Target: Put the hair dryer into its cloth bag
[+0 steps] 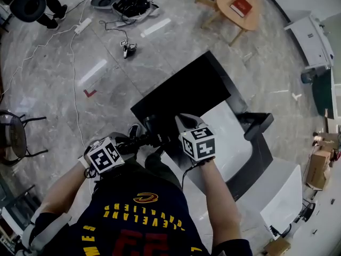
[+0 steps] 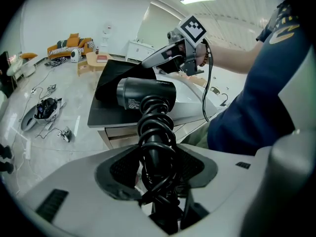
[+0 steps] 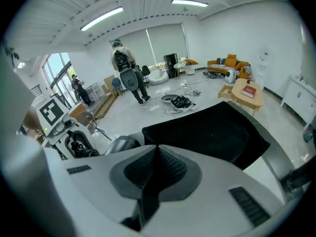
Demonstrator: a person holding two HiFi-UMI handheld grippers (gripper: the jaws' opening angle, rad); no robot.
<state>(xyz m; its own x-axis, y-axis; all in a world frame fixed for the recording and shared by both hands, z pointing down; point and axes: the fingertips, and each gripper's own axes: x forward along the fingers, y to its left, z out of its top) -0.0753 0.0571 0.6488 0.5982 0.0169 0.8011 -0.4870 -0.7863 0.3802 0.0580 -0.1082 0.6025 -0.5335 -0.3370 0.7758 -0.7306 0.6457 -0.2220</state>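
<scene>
My left gripper (image 2: 155, 168) is shut on the handle of the black hair dryer (image 2: 145, 93), whose cord is coiled round that handle. The dryer hangs in the air, barrel pointing left, in front of the dark table (image 2: 106, 117). The black cloth bag (image 1: 186, 89) lies spread on that table. My right gripper (image 3: 157, 151) is shut, with a strip of the bag's black cloth (image 3: 212, 132) pinched between its pads. In the head view the left gripper (image 1: 133, 142) and right gripper (image 1: 181, 119) are close together over the table's near edge, the dryer (image 1: 152, 138) between them.
A white slab (image 1: 229, 137) lies on the table beside the bag. On the floor beyond are cables and black gear (image 1: 130, 4), a round wooden table (image 1: 240, 7) with a red book, a chair (image 1: 13, 135) at left and boxes (image 1: 319, 167) at right. A person (image 3: 126, 73) stands far off.
</scene>
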